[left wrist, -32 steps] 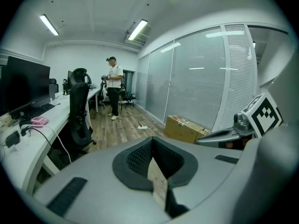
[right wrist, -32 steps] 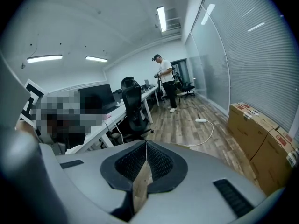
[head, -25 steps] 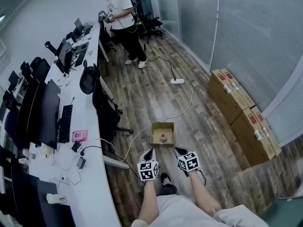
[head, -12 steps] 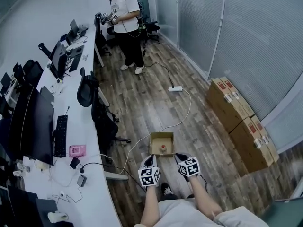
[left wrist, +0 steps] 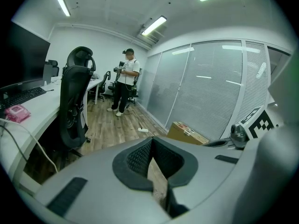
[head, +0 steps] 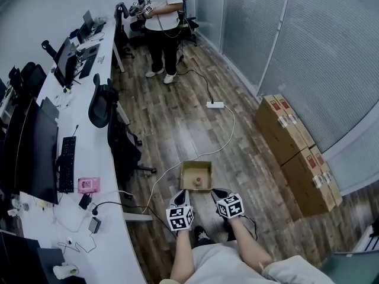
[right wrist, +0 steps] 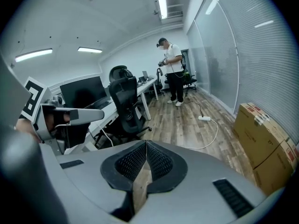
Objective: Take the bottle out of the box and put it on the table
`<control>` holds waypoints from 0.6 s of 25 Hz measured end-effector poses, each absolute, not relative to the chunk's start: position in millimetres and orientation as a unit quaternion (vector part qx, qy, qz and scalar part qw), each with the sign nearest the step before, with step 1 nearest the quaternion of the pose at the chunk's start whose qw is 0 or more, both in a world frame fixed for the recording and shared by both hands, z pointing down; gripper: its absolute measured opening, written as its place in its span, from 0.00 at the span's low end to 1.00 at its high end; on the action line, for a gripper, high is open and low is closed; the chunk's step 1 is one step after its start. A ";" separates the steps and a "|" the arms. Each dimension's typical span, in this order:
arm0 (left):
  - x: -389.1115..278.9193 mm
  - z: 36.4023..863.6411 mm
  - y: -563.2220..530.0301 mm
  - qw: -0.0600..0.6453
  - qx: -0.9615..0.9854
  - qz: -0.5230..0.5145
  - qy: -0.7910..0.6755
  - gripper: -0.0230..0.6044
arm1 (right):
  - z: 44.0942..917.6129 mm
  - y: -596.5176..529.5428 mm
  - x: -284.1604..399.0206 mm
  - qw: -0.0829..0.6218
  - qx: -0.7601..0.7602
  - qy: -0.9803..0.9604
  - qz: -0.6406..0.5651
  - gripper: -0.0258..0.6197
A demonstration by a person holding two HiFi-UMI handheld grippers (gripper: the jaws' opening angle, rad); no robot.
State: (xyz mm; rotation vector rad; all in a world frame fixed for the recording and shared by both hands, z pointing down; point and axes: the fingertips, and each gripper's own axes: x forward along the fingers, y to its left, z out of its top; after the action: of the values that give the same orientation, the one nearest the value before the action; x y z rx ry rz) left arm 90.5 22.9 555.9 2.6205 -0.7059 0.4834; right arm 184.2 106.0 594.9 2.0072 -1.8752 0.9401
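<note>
Bottle (head: 199,180) is in the open cardboard box (head: 184,176) on the floor. Red cap faces up at you, so the long axis reads vertical. That's my call, since it's small in the head view. It sits about mid-box, slightly right.

The box is straight ahead of both tools, just past their tips. Left gripper (head: 180,196) and right gripper (head: 218,192) both have jaws pressed together with nothing between the pads. The bottle lies between them, and the right looks marginally nearer. You'd need to open that one and come in from above, straddling the neck.

Table (head: 89,129) is off to your left, well apart from the box.
</note>
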 end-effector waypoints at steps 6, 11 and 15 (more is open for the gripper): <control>98.9 557.9 3.0 0.187 0.928 0.182 -0.266 0.06 | 595.9 75.0 202.6 0.115 0.683 -0.648 0.317 0.10; 119.4 556.4 -26.4 0.189 0.924 0.182 -0.277 0.06 | 595.4 22.7 219.0 0.121 0.650 -0.684 0.307 0.10; 141.1 555.2 -60.1 0.195 0.912 0.182 -0.311 0.06 | 585.9 -24.0 240.5 0.122 0.616 -0.717 0.302 0.10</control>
State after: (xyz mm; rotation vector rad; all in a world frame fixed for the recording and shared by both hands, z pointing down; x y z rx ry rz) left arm 141.1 -60.1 555.2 2.5570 -0.8720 0.5103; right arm 240.5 -24.0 585.9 1.7983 -2.0926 0.8814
